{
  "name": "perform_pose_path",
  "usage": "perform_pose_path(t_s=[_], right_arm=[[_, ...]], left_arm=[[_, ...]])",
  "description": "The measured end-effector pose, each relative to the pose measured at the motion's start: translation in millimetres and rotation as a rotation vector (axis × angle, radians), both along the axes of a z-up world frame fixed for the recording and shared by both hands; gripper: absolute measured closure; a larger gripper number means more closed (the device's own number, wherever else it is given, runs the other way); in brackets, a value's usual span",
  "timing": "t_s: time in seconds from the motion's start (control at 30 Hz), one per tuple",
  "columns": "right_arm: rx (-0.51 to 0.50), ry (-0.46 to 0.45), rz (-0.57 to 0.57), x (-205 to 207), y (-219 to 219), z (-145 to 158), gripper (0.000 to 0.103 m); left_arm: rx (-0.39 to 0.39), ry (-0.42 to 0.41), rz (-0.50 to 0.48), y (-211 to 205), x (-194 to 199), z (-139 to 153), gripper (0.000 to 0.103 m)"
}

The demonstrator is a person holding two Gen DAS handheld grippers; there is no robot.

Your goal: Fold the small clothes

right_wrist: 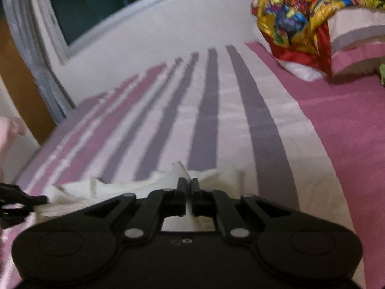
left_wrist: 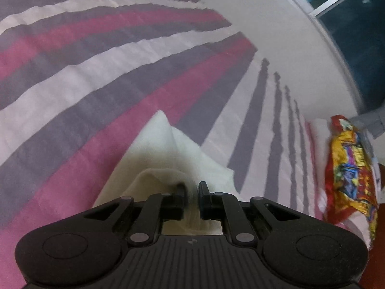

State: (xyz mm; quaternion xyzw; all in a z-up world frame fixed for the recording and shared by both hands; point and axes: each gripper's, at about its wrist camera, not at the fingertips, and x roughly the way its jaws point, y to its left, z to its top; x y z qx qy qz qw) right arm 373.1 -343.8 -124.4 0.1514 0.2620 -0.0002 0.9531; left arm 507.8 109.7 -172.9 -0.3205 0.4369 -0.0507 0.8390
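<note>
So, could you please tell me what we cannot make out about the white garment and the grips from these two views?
- White garment: type and full outline; left wrist view, the left hand-held gripper covers its near part.
- Right hand-held gripper: how much cloth is pinched; right wrist view, its body hides it.
- Colourful printed fabric: blurred, cut off by the top edge in the right wrist view.

White cloth garments: one soft, creased piece (left_wrist: pixel 168 154) is seen, lying on the bed.
Black two-finger grippers: two are counted, the left gripper (left_wrist: pixel 191 187) and the right gripper (right_wrist: pixel 188 184).
Striped bedsheets in pink, grey and white: one (right_wrist: pixel 324 125) is seen.
Pillows: two appear stacked, possibly; one pillow in a glossy red-and-yellow printed cover (right_wrist: pixel 288 19), one pink-and-white striped pillow (right_wrist: pixel 356 43).
Dark windows: one (right_wrist: pixel 96 2) is seen.
</note>
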Motion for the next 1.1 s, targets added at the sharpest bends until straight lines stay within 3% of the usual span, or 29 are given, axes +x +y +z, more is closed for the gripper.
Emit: perform_pose_path(t_s=[0.23, 0.27, 0.3, 0.37, 0.4, 0.47, 0.57, 0.67, 0.73, 0.9, 1.03, 1.1], right_arm=[[-0.075, 0.085, -0.025, 18, 7, -22, 0.098], [-0.074, 0.091, -0.026, 18, 7, -23, 0.098], [-0.083, 0.095, -0.030, 18, 8, -24, 0.098], [-0.084, 0.108, -0.036, 19, 7, -24, 0.098], [-0.087, 0.110, -0.041, 20, 7, -24, 0.098], [-0.094, 0.121, -0.046, 22, 6, -24, 0.098], [-0.105, 0.120, -0.040, 23, 7, -24, 0.096], [-0.073, 0.078, -0.050, 16, 4, -16, 0.080], [-0.036, 0.080, -0.032, 13, 0, -12, 0.079], [-0.065, 0.126, -0.020, 8, 3, -17, 0.076], [-0.060, 0.141, 0.010, 17, 12, -21, 0.075], [-0.118, 0.120, 0.029, 20, 23, -20, 0.090]], left_arm=[[0.134, 0.025, -0.142, -15, 36, 27, 0.093], [0.161, 0.050, -0.169, -17, 43, 28, 0.086], [0.175, 0.066, -0.184, -17, 48, 29, 0.077], [0.209, 0.087, -0.162, -9, 52, 31, 0.007], [0.235, 0.052, -0.105, -2, 48, 36, 0.001], [0.259, -0.046, -0.058, 8, 44, 50, 0.000], [0.248, -0.052, -0.099, 16, 40, 56, 0.001], [0.279, -0.100, -0.192, 10, 23, 53, 0.001], [0.318, -0.122, -0.261, 0, 13, 46, 0.001], [0.343, -0.135, -0.373, -29, -1, 26, 0.001], [0.365, -0.146, -0.403, -48, -8, 17, 0.001], [0.385, -0.152, -0.396, -52, -8, 13, 0.001]])
